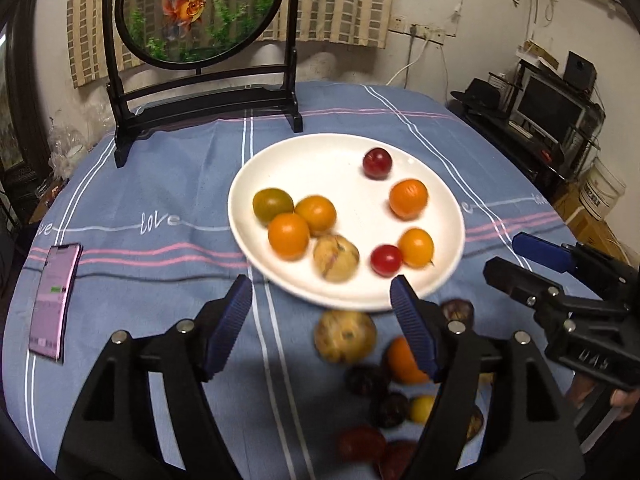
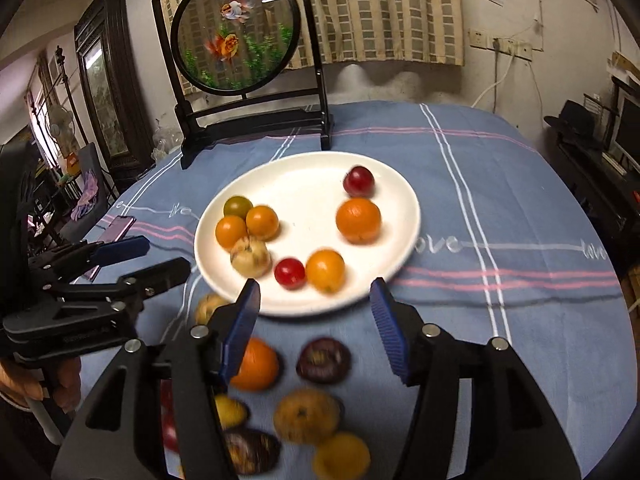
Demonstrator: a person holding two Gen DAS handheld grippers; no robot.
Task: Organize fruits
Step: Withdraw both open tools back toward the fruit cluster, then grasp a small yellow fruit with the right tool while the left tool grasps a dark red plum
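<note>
Loose fruit (image 2: 308, 412) nearest, heaped on the tabletop (image 2: 500, 320) just short of the plate (image 2: 384, 184), waiting to be moved. Eight pieces already sit on the plate. Left gripper (image 1: 322, 320) and right gripper (image 2: 314, 320): jaws apart, empty, angled down over the pile, likely choosing; blur hides detail.

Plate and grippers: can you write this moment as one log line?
left gripper: open, empty | right gripper: open, empty | plate: eight fruits | loose fruits: on cloth
</note>
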